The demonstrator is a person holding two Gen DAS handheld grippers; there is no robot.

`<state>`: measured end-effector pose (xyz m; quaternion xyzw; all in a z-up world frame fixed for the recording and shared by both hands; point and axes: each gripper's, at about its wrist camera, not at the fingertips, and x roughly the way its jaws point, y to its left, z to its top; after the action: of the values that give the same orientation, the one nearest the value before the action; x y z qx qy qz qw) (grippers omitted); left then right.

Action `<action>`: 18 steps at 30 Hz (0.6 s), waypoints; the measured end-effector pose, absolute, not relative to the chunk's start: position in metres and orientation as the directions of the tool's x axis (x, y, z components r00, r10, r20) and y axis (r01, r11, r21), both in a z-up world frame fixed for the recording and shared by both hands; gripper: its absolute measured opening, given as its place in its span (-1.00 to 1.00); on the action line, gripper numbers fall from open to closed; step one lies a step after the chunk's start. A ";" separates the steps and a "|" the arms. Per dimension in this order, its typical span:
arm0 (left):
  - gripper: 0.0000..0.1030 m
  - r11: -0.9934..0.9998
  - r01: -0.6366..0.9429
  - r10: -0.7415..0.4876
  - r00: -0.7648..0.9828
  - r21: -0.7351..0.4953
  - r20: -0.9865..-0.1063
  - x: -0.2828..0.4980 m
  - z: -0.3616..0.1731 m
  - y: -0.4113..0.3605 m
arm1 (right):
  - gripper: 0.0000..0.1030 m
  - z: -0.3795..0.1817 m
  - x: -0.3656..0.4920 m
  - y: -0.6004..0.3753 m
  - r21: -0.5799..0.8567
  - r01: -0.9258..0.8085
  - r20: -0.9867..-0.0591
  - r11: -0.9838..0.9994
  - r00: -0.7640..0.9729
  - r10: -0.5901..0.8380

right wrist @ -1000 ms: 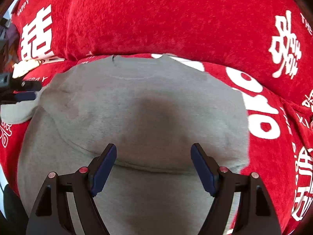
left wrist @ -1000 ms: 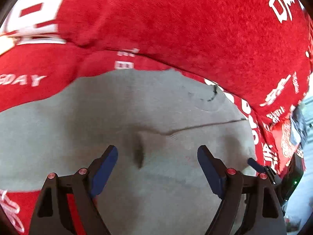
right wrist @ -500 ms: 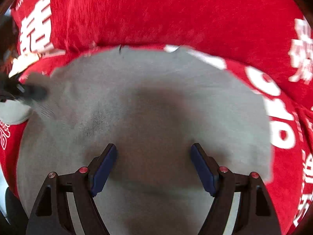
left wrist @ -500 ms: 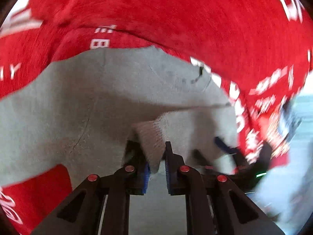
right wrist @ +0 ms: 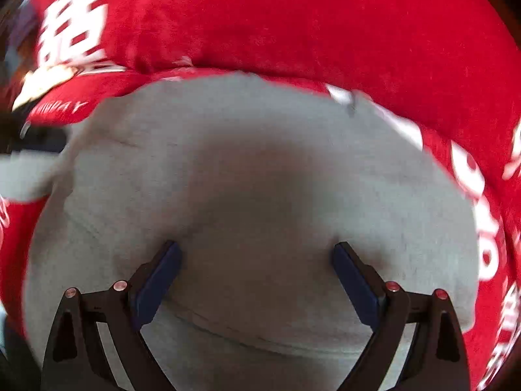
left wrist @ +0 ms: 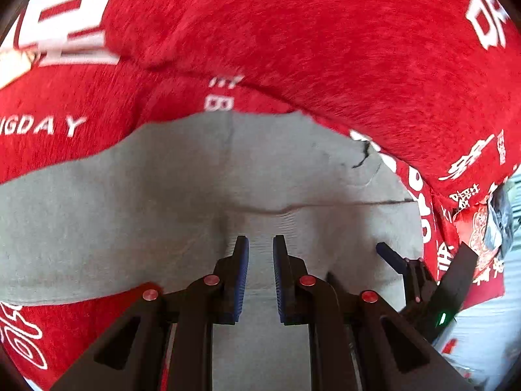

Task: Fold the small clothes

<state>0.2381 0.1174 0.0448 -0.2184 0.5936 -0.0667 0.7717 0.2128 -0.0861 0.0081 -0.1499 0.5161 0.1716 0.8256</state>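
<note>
Grey garment (left wrist: 136, 202) of soft knit lies spread on a red blanket (left wrist: 309, 42) printed with white lettering, filling the middle and lower part of both views, with the red cloth ringing it from nine o'clock over twelve to three. A dark thread mark sits near its edge at about two o'clock in the left view. The left gripper (left wrist: 260, 247) is clenched on a raised fold of the grey cloth. The right gripper (right wrist: 255, 254) hangs over the flat cloth, jaws opening wide, gripping nothing.
</note>
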 end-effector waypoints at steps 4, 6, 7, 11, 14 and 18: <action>0.71 0.914 -0.120 -0.336 0.313 -0.388 -0.888 0.236 0.042 0.089 | 0.86 0.026 0.218 -0.112 -0.017 -0.416 -0.893 0.909 0.415 0.173; 1.00 0.946 -0.176 -0.189 0.388 -0.274 -0.902 0.235 0.040 0.075 | 0.86 0.030 0.221 -0.141 -0.013 -0.374 -0.886 0.927 0.434 0.163; 1.00 0.955 -0.186 -0.141 0.403 -0.232 -0.904 0.236 0.038 0.067 | 0.86 0.027 0.227 -0.158 -0.032 -0.344 -0.893 0.938 0.432 0.129; 1.00 0.962 -0.104 -0.199 0.373 -0.254 -0.906 0.240 0.016 0.030 | 0.88 0.006 0.254 -0.236 0.015 -0.206 -0.923 0.978 0.373 0.092; 1.00 0.999 0.030 -0.039 0.315 -0.032 -0.948 0.242 -0.012 0.002 | 0.88 0.008 0.263 -0.269 0.001 -0.167 -0.926 0.986 0.372 0.063; 1.00 0.999 -0.013 -0.026 0.325 -0.032 -0.945 0.242 -0.007 0.021 | 0.88 0.023 0.267 -0.283 -0.061 -0.116 -0.914 0.991 0.406 -0.009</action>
<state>0.2420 0.0207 -0.0067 -0.0169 0.5810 -0.0038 0.8137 0.2671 -0.2825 0.0234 -0.0573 0.5440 0.0321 0.8365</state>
